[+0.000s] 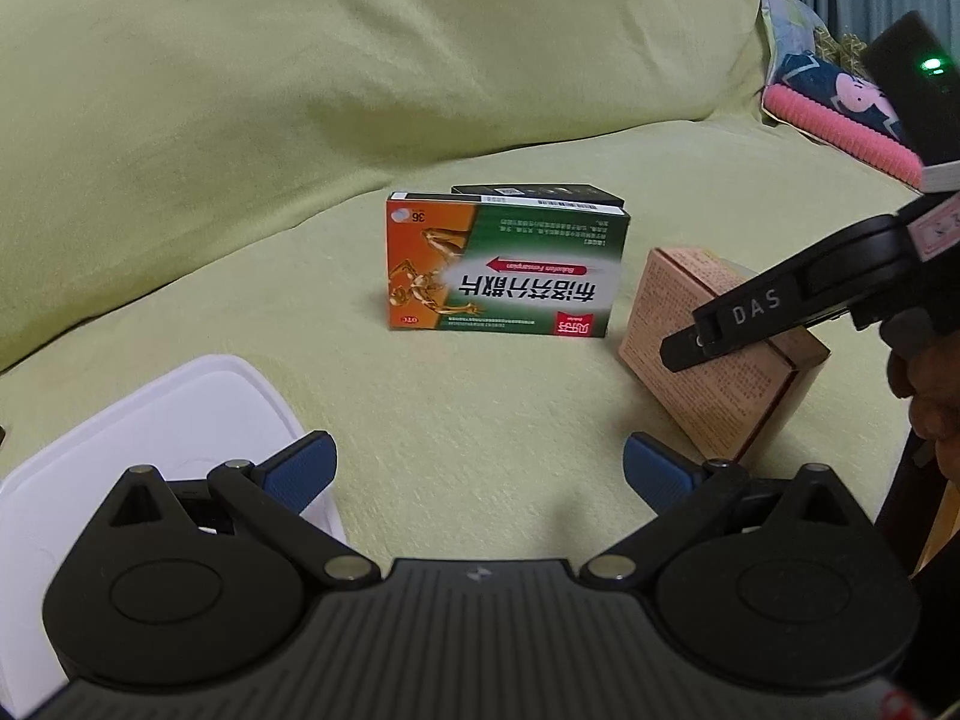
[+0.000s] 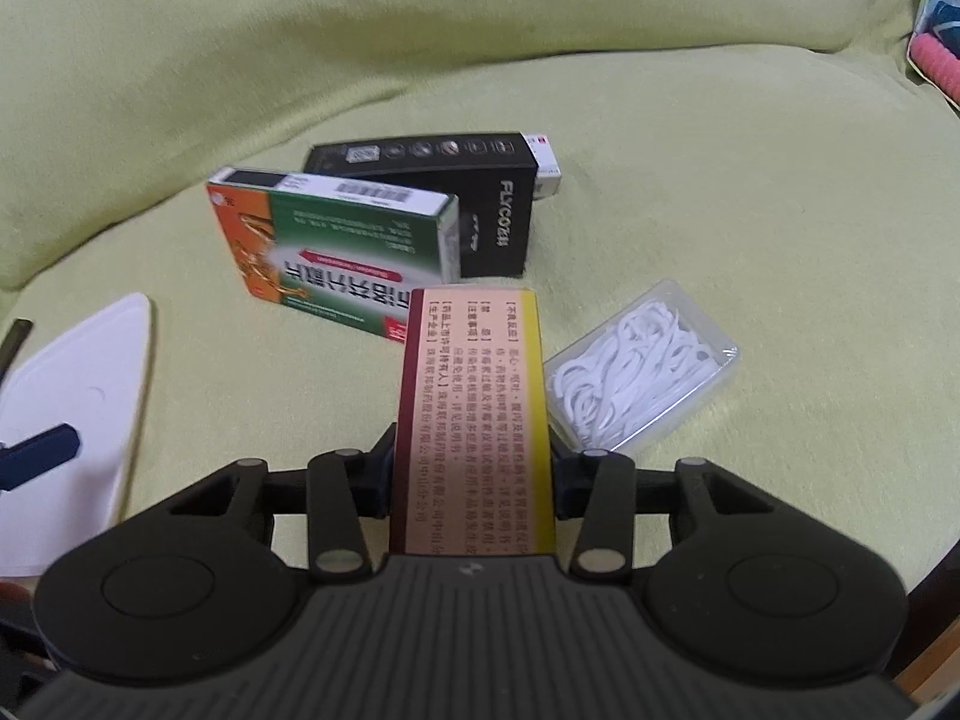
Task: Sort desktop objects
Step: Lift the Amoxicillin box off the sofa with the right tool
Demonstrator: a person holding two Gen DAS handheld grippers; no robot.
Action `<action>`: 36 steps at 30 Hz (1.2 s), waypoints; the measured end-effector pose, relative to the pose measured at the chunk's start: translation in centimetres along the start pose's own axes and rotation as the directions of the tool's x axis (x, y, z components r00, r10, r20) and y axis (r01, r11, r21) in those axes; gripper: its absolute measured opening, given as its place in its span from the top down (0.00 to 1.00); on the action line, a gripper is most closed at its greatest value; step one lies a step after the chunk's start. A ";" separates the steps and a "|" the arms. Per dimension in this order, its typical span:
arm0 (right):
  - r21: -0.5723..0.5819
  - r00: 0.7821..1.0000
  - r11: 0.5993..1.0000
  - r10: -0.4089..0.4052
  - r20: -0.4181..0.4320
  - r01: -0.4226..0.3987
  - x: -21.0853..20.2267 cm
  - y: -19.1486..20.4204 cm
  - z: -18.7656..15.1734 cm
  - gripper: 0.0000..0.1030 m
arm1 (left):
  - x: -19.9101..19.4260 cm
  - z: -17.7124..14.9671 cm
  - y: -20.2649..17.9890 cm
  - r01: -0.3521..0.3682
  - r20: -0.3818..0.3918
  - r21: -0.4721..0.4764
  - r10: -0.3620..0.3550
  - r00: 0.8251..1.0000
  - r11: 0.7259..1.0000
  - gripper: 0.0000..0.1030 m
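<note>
A green and orange medicine box [image 1: 504,270] [image 2: 336,258] stands on edge on the green cloth, with a black box [image 2: 456,204] [image 1: 540,195] right behind it. My right gripper [image 2: 471,480] is shut on a pink box [image 2: 474,414] [image 1: 720,354], holding it just above the cloth, right of the green box. In the left wrist view the right gripper's black finger [image 1: 744,312] crosses that pink box. My left gripper [image 1: 480,471] is open and holds nothing, near the front beside a white tray [image 1: 108,438] [image 2: 78,372].
A clear plastic case of white floss picks [image 2: 642,366] lies right of the pink box. The green cushion backrest [image 1: 300,48] rises behind the boxes. A pink and dark patterned item [image 1: 840,114] sits at the far right.
</note>
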State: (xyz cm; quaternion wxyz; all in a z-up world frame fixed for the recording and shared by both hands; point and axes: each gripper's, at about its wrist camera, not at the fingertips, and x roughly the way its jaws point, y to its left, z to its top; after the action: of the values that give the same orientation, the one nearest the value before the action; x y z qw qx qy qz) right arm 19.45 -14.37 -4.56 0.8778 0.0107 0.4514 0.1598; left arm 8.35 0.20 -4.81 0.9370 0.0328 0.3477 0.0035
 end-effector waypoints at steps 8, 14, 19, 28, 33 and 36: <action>0.013 1.000 1.000 -0.007 0.004 0.007 -1.4 -0.3 -1.2 0.61 | -0.4 -0.1 -0.5 0.009 -0.004 -0.012 -0.009 1.000 1.000 0.00; 0.018 1.000 1.000 -0.018 0.002 0.018 -1.7 -0.6 -1.8 0.61 | -0.4 -0.1 -0.2 0.023 -0.019 -0.055 -0.024 1.000 0.998 0.00; 0.014 1.000 1.000 -0.020 0.001 0.020 -2.0 -0.4 -2.1 0.61 | -0.4 -0.1 -0.1 0.012 -0.031 -0.065 -0.014 0.999 0.998 0.00; 0.000 0.999 1.000 -0.031 -0.036 0.031 -2.0 -0.2 -2.5 0.61 | -0.8 -0.1 -1.2 0.019 -0.037 -0.002 -0.019 0.999 1.000 0.00; 0.004 0.997 1.000 -0.026 -0.078 0.027 -1.7 -0.6 -2.5 0.59 | -0.8 -0.2 -1.7 0.033 -0.036 0.022 -0.032 0.999 0.999 0.00; 0.004 0.997 1.000 -0.026 -0.076 0.027 -1.8 -0.8 -2.2 0.57 | -0.6 -0.2 -1.8 0.042 -0.039 0.026 -0.041 0.998 0.999 0.00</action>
State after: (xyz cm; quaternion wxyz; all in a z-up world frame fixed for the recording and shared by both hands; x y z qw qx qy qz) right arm 16.93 -15.90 -4.56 0.8620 0.0007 0.4850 0.1475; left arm 7.73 -1.57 -4.69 0.9295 0.0382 0.3664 -0.0199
